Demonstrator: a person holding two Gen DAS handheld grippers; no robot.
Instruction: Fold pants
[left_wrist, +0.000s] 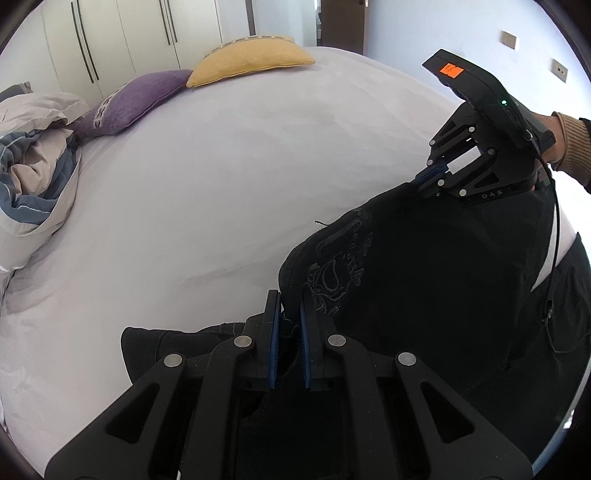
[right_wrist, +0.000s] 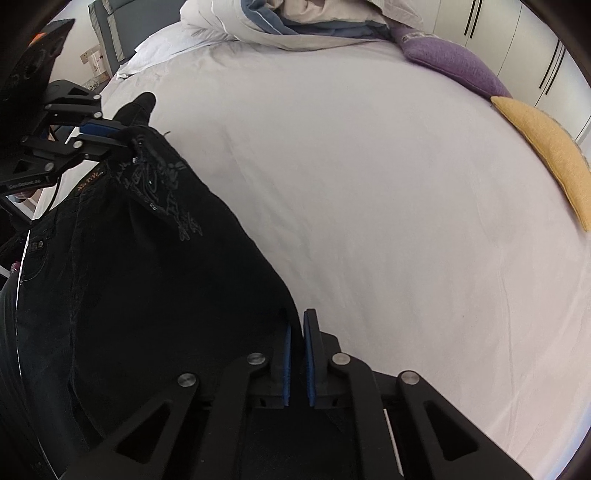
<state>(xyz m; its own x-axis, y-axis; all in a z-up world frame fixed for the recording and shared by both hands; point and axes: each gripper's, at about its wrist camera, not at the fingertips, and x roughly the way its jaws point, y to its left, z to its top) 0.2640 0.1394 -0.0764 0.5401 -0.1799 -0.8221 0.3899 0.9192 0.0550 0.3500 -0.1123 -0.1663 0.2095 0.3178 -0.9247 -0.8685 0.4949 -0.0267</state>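
Observation:
Black pants with grey embroidery hang between my two grippers above the white bed. My left gripper is shut on one corner of the pants' top edge. My right gripper is shut on the other corner at the right. In the right wrist view the pants drape down to the left, my right gripper pinches their edge, and my left gripper holds the far corner. The lower part of the pants is hidden below the grippers.
A purple cushion and a yellow cushion lie at the bed's far edge. A crumpled grey and blue duvet lies at the left. White wardrobes stand behind. The bed sheet spreads wide ahead.

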